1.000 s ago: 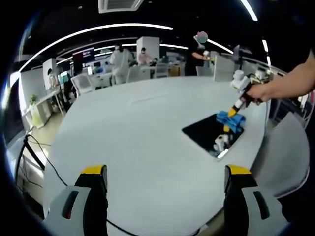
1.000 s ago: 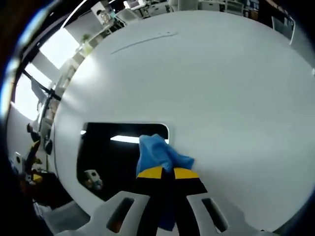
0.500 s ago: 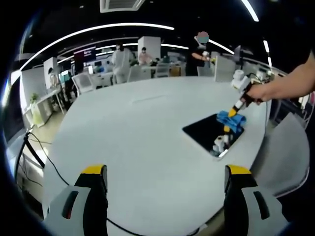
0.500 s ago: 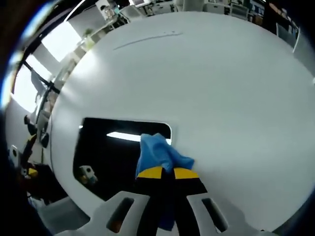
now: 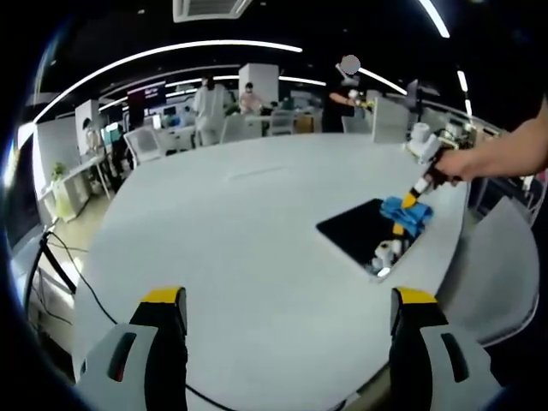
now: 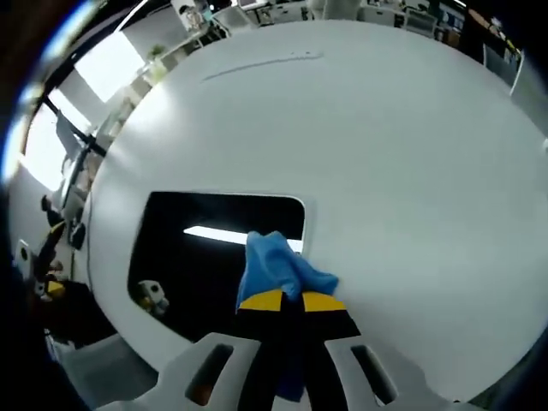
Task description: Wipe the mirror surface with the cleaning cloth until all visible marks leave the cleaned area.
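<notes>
A dark rectangular mirror (image 5: 364, 233) (image 6: 205, 248) lies flat near the edge of a round white table (image 5: 240, 248). It reflects ceiling lights and the gripper above it. My right gripper (image 6: 291, 300) is shut on a blue cleaning cloth (image 6: 278, 270), and the cloth rests on the mirror's corner. In the left gripper view the same blue cloth (image 5: 409, 214) sits on the mirror's far right part under the right gripper (image 5: 416, 195), held by a person's hand (image 5: 462, 163). My left gripper (image 5: 287, 300) hangs open over the table's near side, well away from the mirror.
Chairs (image 5: 145, 145), desks and several standing people (image 5: 210, 103) fill the room beyond the table. A black cable (image 5: 77, 274) runs along the table's left edge. A grey chair (image 5: 501, 274) stands to the right of the table.
The right gripper has carried the cloth a little toward the mirror's right edge. The left gripper has stayed still and open.
</notes>
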Tool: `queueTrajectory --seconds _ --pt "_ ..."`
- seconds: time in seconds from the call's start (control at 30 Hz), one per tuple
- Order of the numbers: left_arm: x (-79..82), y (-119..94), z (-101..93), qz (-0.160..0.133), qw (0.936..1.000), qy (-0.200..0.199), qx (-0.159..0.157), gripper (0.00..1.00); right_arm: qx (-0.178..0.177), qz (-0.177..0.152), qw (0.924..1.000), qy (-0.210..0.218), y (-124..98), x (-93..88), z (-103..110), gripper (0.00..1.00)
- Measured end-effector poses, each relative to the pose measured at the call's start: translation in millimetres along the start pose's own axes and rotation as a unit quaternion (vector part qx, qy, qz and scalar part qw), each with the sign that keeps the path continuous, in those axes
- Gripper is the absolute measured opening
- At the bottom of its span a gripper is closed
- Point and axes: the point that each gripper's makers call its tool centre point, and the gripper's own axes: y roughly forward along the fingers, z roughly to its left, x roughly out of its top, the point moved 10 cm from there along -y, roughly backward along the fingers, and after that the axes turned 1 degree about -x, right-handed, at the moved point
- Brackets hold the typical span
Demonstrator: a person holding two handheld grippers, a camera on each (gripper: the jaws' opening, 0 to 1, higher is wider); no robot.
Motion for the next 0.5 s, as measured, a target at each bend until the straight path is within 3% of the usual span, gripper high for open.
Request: queueTrajectory --seconds 0.5 --pt "0.4 2.6 -1.5 0.003 1.0000 0.002 -0.006 0.99 0.011 0.008 0.9999 0.009 -8.5 -19.0 3.8 0.00"
